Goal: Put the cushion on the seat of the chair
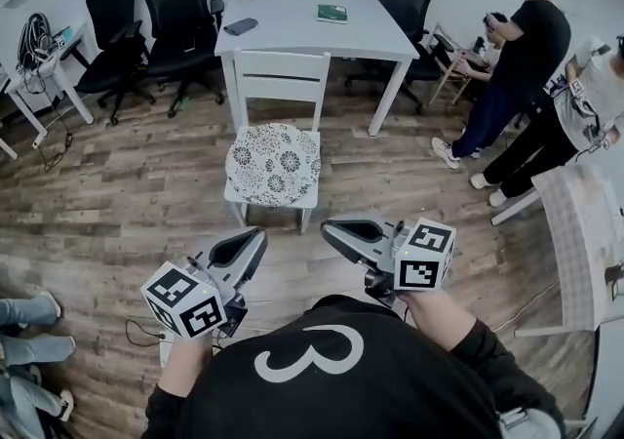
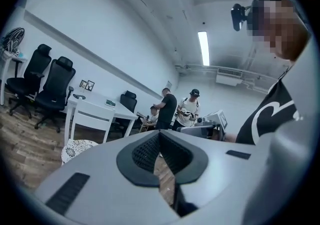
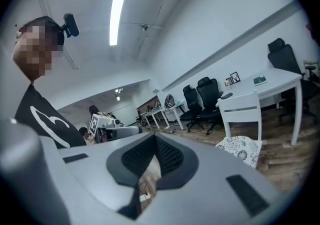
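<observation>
White floral round cushion [image 1: 273,164] | on seat of white wooden chair [image 1: 280,76] | ahead, equally near your left gripper [image 1: 255,234] and right gripper [image 1: 330,228] | jaws pressed together, empty

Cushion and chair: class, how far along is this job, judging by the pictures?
Done: the patterned cushion lies on the seat of the white chair. In hand: nothing; the left gripper and right gripper are both shut and empty, held short of the chair. Left: nothing that shows.

Head view steeply down, gripper views level, all sharing the chair [image 1: 280,64]
</observation>
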